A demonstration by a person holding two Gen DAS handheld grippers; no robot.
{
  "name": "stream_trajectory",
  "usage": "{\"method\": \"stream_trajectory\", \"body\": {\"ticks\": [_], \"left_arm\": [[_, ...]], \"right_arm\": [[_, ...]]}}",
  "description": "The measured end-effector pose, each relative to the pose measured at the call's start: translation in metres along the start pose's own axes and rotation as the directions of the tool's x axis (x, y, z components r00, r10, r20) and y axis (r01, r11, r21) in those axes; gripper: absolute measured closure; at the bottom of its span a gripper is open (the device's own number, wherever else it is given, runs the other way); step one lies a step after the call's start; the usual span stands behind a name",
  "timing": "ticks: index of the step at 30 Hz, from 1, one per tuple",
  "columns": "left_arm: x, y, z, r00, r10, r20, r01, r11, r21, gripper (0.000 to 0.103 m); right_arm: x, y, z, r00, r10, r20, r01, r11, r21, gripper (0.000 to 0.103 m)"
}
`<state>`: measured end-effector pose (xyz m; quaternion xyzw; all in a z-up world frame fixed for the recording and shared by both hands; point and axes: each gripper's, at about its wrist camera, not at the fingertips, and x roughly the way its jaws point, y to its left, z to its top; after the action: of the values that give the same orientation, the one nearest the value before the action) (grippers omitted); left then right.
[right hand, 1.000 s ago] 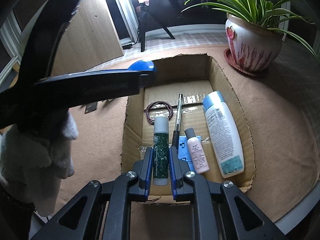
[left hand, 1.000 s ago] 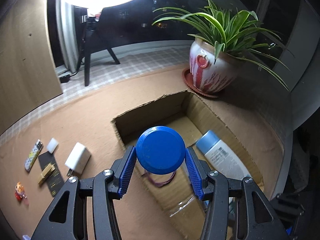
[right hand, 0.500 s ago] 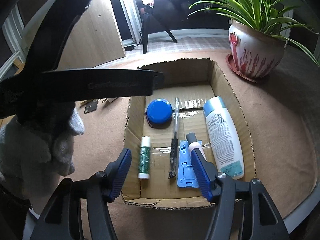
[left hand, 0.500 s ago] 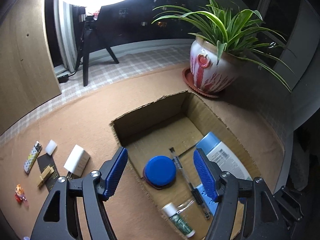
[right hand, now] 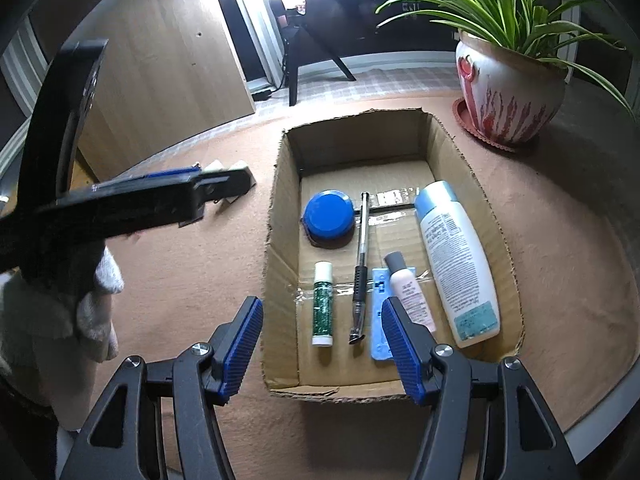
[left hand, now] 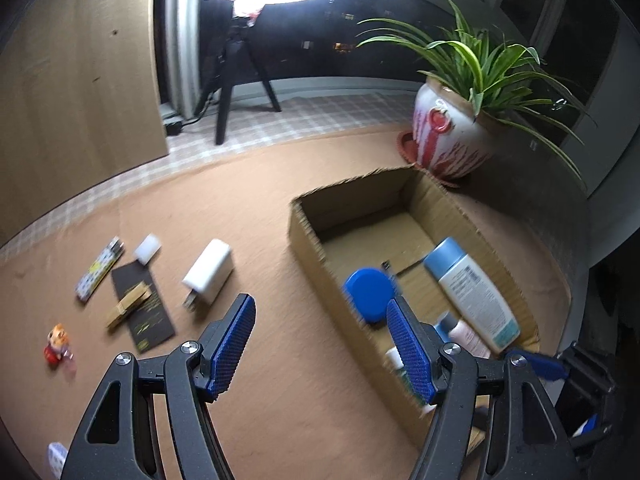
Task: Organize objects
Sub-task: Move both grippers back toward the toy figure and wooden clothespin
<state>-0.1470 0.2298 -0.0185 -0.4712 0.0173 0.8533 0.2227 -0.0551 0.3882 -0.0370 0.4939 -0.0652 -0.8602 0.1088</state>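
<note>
Both sets of fingers spread wide, holding nothing. Right gripper [right hand: 322, 346] over the box's [right hand: 280, 240] near edge; blue lid [right hand: 329, 220] at 12 o'clock, glue stick [right hand: 322, 304] just ahead. Left gripper [left hand: 320, 348] above the tabletop [left hand: 256, 208]; white charger [left hand: 209, 273] at 11 o'clock, lid at 1 o'clock inside the box.

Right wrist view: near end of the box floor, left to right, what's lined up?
Green glitter tube → black pen → blue flat card → small pink bottle → large white bottle.
</note>
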Motion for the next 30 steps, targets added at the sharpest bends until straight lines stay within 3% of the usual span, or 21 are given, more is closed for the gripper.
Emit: {"method": "stream_trajectory", "body": {"ticks": [14, 23, 30], "left_arm": [[-0.043, 0.088, -0.064, 0.997, 0.064, -0.038, -0.069, 0.986, -0.149, 0.031], [-0.079, 0.140, -0.116, 0.992, 0.115, -0.044, -0.123, 0.959, -0.256, 0.031], [-0.088, 0.169, -0.138, 0.988, 0.140, -0.063, -0.153, 0.940, -0.305, 0.032]], "right_arm": [[0.010, 0.048, -0.001, 0.995, 0.089, -0.034, -0.091, 0.994, -0.056, 0.045], [0.019, 0.082, 0.000, 0.991, 0.125, -0.055, -0.130, 0.987, -0.099, 0.045], [0.027, 0.103, -0.001, 0.988, 0.135, -0.079, -0.145, 0.981, -0.132, 0.045]]}}
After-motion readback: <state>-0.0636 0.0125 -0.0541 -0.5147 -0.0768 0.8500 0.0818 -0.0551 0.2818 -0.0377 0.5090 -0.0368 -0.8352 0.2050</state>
